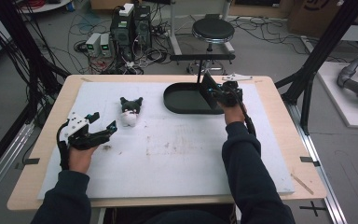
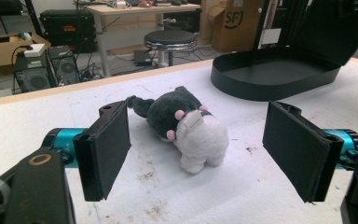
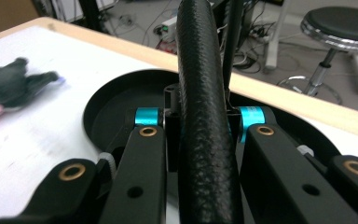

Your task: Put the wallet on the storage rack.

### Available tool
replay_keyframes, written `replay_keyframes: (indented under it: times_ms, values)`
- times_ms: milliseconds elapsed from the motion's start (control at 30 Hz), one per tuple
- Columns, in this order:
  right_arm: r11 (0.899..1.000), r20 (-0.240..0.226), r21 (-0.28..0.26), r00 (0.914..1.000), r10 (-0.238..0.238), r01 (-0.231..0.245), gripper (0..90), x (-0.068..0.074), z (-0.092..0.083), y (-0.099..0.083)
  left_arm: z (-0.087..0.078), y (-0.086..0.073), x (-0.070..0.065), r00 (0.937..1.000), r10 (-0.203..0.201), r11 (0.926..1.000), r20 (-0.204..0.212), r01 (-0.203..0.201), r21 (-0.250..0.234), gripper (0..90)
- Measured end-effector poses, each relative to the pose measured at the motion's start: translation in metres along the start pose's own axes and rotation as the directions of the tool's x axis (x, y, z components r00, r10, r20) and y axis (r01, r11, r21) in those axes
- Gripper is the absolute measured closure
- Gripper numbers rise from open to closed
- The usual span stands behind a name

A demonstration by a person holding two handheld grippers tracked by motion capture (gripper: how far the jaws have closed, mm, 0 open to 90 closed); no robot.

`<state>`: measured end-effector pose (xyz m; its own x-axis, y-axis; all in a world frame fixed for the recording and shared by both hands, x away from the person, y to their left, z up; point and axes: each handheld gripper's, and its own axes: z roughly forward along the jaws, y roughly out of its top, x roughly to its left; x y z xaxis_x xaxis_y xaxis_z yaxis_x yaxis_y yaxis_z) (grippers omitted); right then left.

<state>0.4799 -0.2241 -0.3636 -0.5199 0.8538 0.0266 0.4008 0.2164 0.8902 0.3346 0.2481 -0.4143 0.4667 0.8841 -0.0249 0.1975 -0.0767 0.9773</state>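
Observation:
A small black and white plush toy [image 1: 131,112] lies on the white mat [image 1: 168,154], left of centre. My left gripper [image 1: 103,123] sits just to its front left, open. In the left gripper view the plush toy [image 2: 186,128] lies just beyond the wide-apart pads [image 2: 107,149] of the left gripper [image 2: 200,154]. A black oval case [image 1: 186,100] rests at the back of the mat. Its lid [image 1: 209,88] stands raised, and my right gripper [image 1: 221,93] is shut on the lid's edge. Seen from the right gripper view, the lid's edge [image 3: 203,93] runs between the right gripper's [image 3: 204,116] jaws above the case [image 3: 116,107].
The mat covers most of a wooden table [image 1: 51,126]. Beyond the far edge stand a round stool [image 1: 213,31], computer boxes [image 1: 130,28] and many cables on the floor. Black frame posts [image 1: 326,42] rise at the right and left of the table.

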Motion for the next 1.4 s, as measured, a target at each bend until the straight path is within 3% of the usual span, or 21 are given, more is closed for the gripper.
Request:
replay_keyframes:
  times_ms: [133, 267, 300, 333, 400, 433, 567, 633, 700, 800, 933, 1000, 1100, 1133, 1167, 1200, 1267, 1300, 1400]
  values:
    - [1.000, 0.007, -0.005, 0.9995, 0.030, -0.029, 78.4, 0.000, 0.012, 0.001, 0.000, 0.000, 0.000, 1.0000, 0.001, 1.0000, 0.000, -0.001, 0.000, 22.9]
    - [0.997, 0.016, -0.008, 0.9964, 0.083, -0.083, 78.4, -0.004, 0.028, -0.001, 0.001, 0.000, 0.000, 1.0000, 0.005, 1.0000, 0.003, -0.005, 0.007, 22.9]
    - [0.993, 0.021, -0.001, 0.9929, 0.117, -0.117, 78.3, -0.007, 0.036, -0.002, 0.001, -0.001, 0.000, 1.0000, 0.003, 1.0000, 0.003, -0.003, 0.006, 22.9]
    - [0.993, 0.021, -0.001, 0.9929, 0.117, -0.117, 78.3, -0.007, 0.036, -0.002, 0.002, -0.001, -0.001, 1.0000, 0.006, 0.9999, 0.005, -0.006, 0.009, 22.9]
    - [0.983, 0.014, -0.008, 0.9831, 0.182, -0.182, 78.3, -0.010, 0.046, -0.008, 0.002, -0.001, -0.001, 0.9999, 0.008, 0.9999, 0.007, -0.008, 0.007, 22.9]
    - [0.983, 0.014, -0.008, 0.9831, 0.182, -0.182, 78.3, -0.010, 0.046, -0.008, 0.002, -0.001, 0.000, 1.0000, 0.007, 0.9999, 0.005, -0.007, 0.008, 22.9]
    - [0.966, 0.006, 0.034, 0.9669, 0.255, -0.255, 77.9, -0.017, 0.056, -0.019, 0.001, -0.001, 0.001, 1.0000, 0.003, 1.0000, 0.002, -0.003, 0.007, 22.9]
    - [0.965, 0.005, 0.035, 0.9653, 0.261, -0.261, 77.7, -0.019, 0.056, -0.019, 0.001, -0.001, 0.001, 1.0000, 0.003, 1.0000, 0.001, -0.003, 0.006, 22.9]
    - [0.964, 0.044, 0.048, 0.9646, 0.260, -0.262, 75.0, -0.023, 0.054, -0.019, 0.001, -0.001, 0.000, 1.0000, 0.004, 1.0000, 0.001, -0.004, 0.007, 22.9]
    - [0.964, 0.066, 0.059, 0.9649, 0.254, -0.258, 71.1, -0.027, 0.052, -0.020, 0.001, -0.002, 0.000, 1.0000, 0.004, 1.0000, -0.001, -0.004, 0.006, 22.9]
    - [0.964, 0.147, 0.121, 0.9647, 0.219, -0.237, 57.3, -0.036, 0.048, -0.023, 0.001, -0.002, 0.000, 1.0000, 0.000, 1.0000, -0.004, 0.000, 0.006, 22.9]
    - [0.954, 0.153, 0.179, 0.9646, 0.215, -0.241, 51.3, -0.043, 0.047, -0.027, 0.001, -0.002, 0.000, 1.0000, 0.003, 1.0000, 0.000, -0.003, 0.007, 22.9]
    - [0.954, 0.125, 0.217, 0.9754, 0.182, -0.205, 46.7, -0.045, 0.050, -0.029, 0.002, -0.002, -0.001, 1.0000, 0.004, 0.9999, -0.002, -0.003, 0.011, 22.9]
    - [0.954, 0.125, 0.217, 0.9754, 0.182, -0.205, 46.7, -0.045, 0.050, -0.029, 0.002, -0.002, -0.001, 1.0000, 0.004, 0.9999, -0.002, -0.003, 0.011, 22.9]
    - [0.951, 0.081, 0.241, 0.9805, 0.179, -0.194, 43.6, -0.044, 0.054, -0.031, 0.002, -0.002, -0.001, 1.0000, 0.002, 0.9999, 0.000, -0.002, 0.011, 22.9]
    - [0.951, 0.081, 0.241, 0.9805, 0.179, -0.194, 43.6, -0.044, 0.054, -0.031, 0.002, -0.002, -0.001, 1.0000, 0.004, 0.9999, 0.000, -0.004, 0.011, 22.9]
    - [0.952, 0.102, 0.253, 0.9833, 0.151, -0.172, 34.9, -0.043, 0.054, -0.030, 0.001, -0.002, 0.000, 1.0000, 0.002, 0.9999, -0.001, -0.002, 0.010, 22.9]
    - [0.952, 0.102, 0.253, 0.9833, 0.151, -0.172, 34.9, -0.043, 0.054, -0.030, 0.001, -0.002, 0.000, 1.0000, 0.002, 0.9999, -0.001, -0.002, 0.010, 22.9]
    - [0.960, 0.185, 0.229, 0.9757, 0.118, -0.159, 26.4, -0.048, 0.041, -0.026, 0.001, -0.002, 0.000, 1.0000, -0.001, 1.0000, -0.004, 0.001, 0.009, 22.9]
